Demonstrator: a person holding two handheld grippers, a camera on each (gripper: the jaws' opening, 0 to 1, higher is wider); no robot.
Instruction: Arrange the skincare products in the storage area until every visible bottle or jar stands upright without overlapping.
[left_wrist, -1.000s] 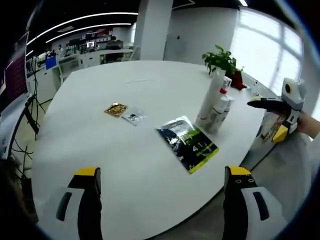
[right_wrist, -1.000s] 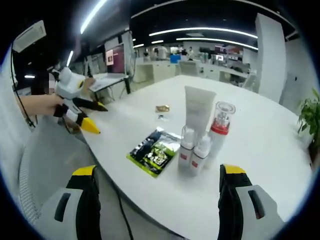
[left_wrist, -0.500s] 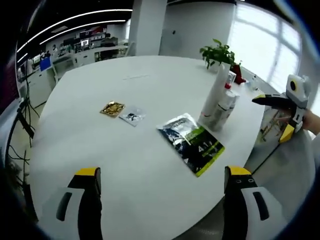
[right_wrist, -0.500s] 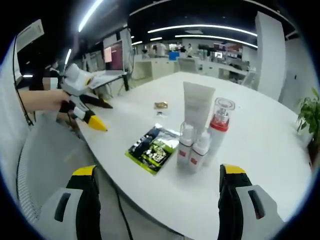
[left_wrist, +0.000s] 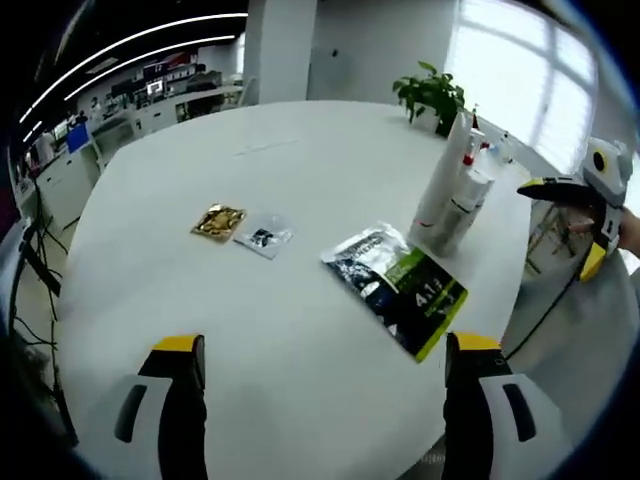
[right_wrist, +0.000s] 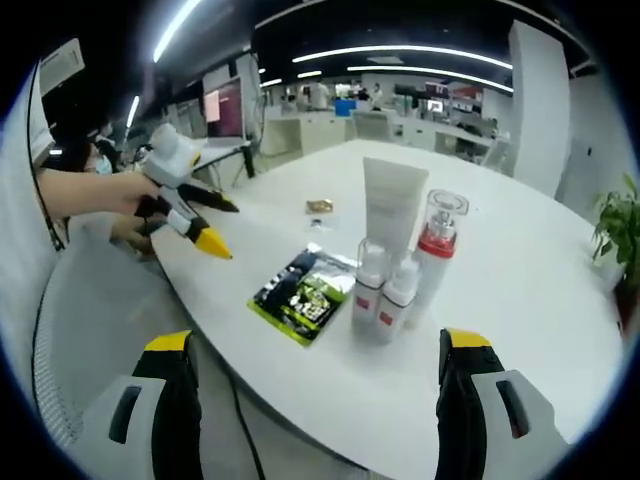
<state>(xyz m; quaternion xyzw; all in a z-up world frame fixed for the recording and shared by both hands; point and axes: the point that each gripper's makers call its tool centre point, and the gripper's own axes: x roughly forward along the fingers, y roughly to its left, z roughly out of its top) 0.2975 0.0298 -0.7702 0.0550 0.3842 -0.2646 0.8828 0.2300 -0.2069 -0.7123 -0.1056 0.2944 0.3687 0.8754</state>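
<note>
Skincare cluster: a white tube (right_wrist: 391, 212), a red-collared bottle (right_wrist: 436, 255) and two small bottles (right_wrist: 384, 296) are seen upright, close together, near the table (left_wrist: 300, 190) edge.
Labels: too small to be read.
Nearby: a green-black pouch (left_wrist: 396, 285) lies flat beside them; two small sachets (left_wrist: 240, 228) lie apart.
Left tool (left_wrist: 318, 400): jaws apart, nothing held.
Right tool (right_wrist: 313, 400): jaws apart, nothing held.

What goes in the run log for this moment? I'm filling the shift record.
left hand-held gripper: open, empty | right hand-held gripper: open, empty | white tube, red-collared bottle: upright | green-black sachet: flat
</note>
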